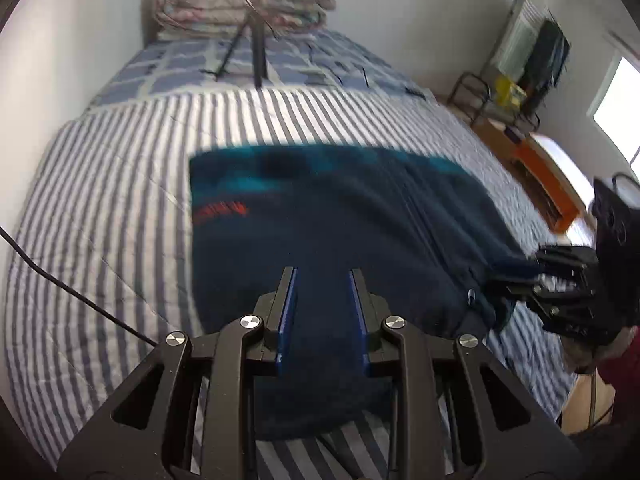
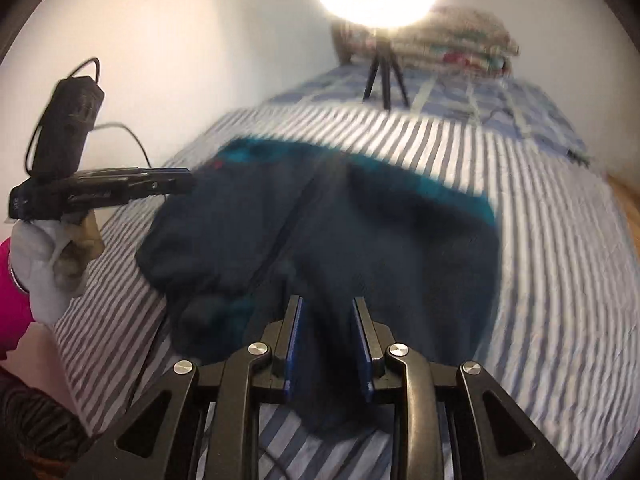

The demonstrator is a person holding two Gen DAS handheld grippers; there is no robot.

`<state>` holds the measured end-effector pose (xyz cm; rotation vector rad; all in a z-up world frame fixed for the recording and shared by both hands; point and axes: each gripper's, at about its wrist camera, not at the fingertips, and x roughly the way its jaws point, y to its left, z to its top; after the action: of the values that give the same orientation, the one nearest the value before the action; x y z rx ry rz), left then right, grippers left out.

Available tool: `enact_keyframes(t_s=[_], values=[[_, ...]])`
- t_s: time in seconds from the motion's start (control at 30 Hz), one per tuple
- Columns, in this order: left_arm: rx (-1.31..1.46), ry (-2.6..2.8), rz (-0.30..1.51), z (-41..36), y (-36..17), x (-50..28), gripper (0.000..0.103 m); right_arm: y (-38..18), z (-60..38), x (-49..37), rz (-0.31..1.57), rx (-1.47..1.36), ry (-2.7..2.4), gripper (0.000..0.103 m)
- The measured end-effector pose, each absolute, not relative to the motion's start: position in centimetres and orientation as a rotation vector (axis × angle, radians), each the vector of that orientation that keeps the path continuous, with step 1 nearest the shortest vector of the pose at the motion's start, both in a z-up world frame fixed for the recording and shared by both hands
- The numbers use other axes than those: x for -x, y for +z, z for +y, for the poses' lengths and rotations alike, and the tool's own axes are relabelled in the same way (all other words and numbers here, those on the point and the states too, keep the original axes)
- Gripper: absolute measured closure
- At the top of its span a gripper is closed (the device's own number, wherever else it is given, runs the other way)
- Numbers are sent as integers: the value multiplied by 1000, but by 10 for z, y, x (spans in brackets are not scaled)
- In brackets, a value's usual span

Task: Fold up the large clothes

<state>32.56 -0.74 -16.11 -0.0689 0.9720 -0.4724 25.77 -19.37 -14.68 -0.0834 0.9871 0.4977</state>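
Note:
A dark navy fleece jacket (image 1: 340, 220) with a teal band, a zip and a small red logo lies partly spread on the striped bed cover (image 1: 120, 200). My left gripper (image 1: 324, 272) is shut on a fold of the jacket, with cloth filling the gap between its blue pads and hanging below them. In the right wrist view the jacket (image 2: 380, 232) looks bunched at its near left. My right gripper (image 2: 327, 300) is likewise shut on its near edge. Each gripper shows in the other's view, the right (image 1: 520, 276) and the left (image 2: 176, 182), both gripping the same garment edge.
A ring light on a small tripod (image 1: 256, 52) stands on the checked bedding farther up the bed, before a stack of folded quilts (image 1: 240, 4). A black cable (image 1: 60, 284) crosses the cover at left. An orange box (image 1: 548, 176) and a rack stand beside the bed at right.

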Motion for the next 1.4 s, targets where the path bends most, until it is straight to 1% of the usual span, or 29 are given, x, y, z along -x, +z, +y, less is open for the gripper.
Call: enact_keyframes(t_s=[0.1,0.17,0.23,0.37,0.4,0.43,0.47,0.5,0.53,0.57,0.63,0.7,0.73,0.77,0.8,0.9,1.0,1.13,1.27,1.4], values=[[29,-451,1023,-14,-190,-325,79,-166,-189,-256,1009,40,482,77],[-18,-442,1002,-20,-200,-321,78,-173,-184,-251,1003,49,466,76],[-28,-419,995,-24,-197,-318,78,-171,-176,-246,991,128,457,76],[-27,-388,975,-22,-191,-313,78,-157,-182,-250,1004,137,479,77],[-33,-376,964,-21,-187,-309,77,-151,-185,-251,992,144,481,75],[-34,-365,950,-20,-181,-306,73,-143,-189,-250,971,152,477,70],[-31,-356,934,-18,-177,-302,60,-135,-195,-249,942,158,466,60],[-31,-340,908,-15,-170,-299,46,-129,-201,-250,917,159,457,53],[-36,-322,873,-12,-163,-296,41,-122,-208,-250,889,159,446,37],[-44,-313,846,-11,-158,-295,38,-117,-214,-252,868,161,432,24],[-61,-305,819,-8,-149,-294,36,-109,-230,-259,837,153,410,19],[-66,-307,819,-5,-143,-297,29,-107,-241,-268,843,137,397,18],[-53,-313,825,-1,-141,-299,27,-109,-249,-277,869,113,398,13],[-27,-321,834,3,-140,-303,23,-110,-252,-281,884,95,400,6],[32,-336,857,11,-141,-310,20,-115,-260,-289,903,49,407,1],[284,-384,977,45,-155,-342,20,-135,-272,-307,984,-72,445,0],[462,-409,1058,74,-177,-367,20,-157,-281,-322,1051,-163,463,0],[603,-494,1136,92,-204,-389,20,-186,-289,-334,1107,-258,458,0],[682,-507,1174,101,-225,-403,20,-202,-297,-343,1129,-376,501,0],[790,-538,1235,109,-254,-409,20,-216,-298,-350,1148,-431,540,0]])
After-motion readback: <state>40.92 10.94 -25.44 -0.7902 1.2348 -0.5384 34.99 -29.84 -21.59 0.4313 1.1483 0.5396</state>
